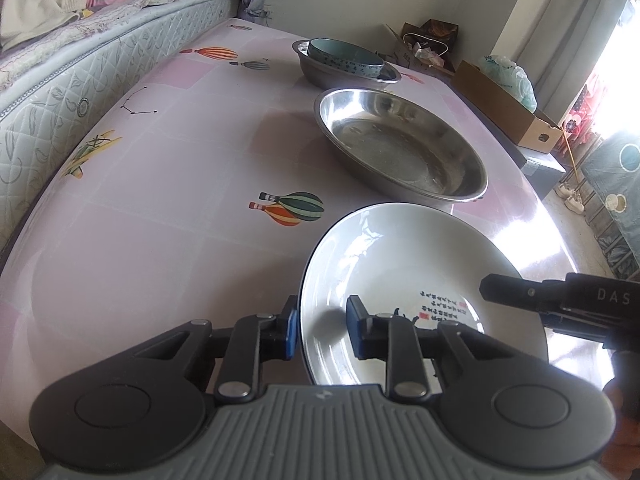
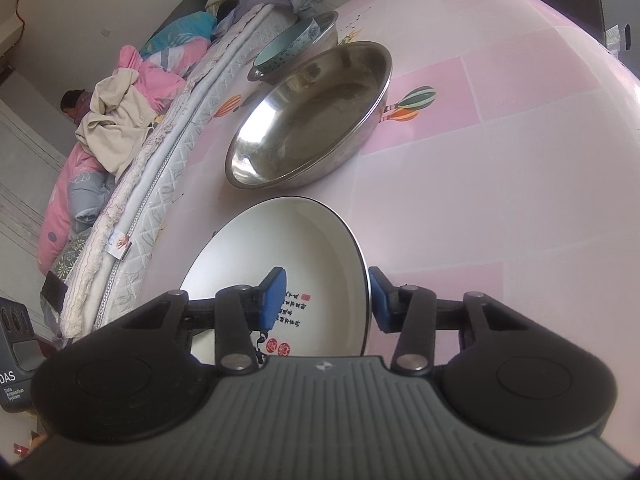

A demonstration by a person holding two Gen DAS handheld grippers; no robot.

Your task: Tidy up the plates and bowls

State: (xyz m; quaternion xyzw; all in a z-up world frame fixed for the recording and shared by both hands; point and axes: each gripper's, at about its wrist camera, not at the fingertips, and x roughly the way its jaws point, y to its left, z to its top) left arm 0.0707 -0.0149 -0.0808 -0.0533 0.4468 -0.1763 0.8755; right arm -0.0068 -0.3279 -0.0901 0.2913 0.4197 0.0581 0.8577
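On the counter [image 1: 160,184], a steel pan [image 1: 400,144] sits at twelve o'clock of the plate [image 1: 400,264]. Both grippers, left [image 1: 322,330] and right [image 2: 326,298], straddle its rim, jaws narrow, not visibly pinching. Next, probably: clamp, lift level, nest into pan.

My left tongs [image 1: 322,330]: black linkage arms, silver rivets, blue pads [image 1: 354,330], ribbed grey housing with a small white logo. My right tongs [image 2: 326,300] match: same blue pads [image 2: 274,298], black round hubs. White "DAS" lettering on each black body.
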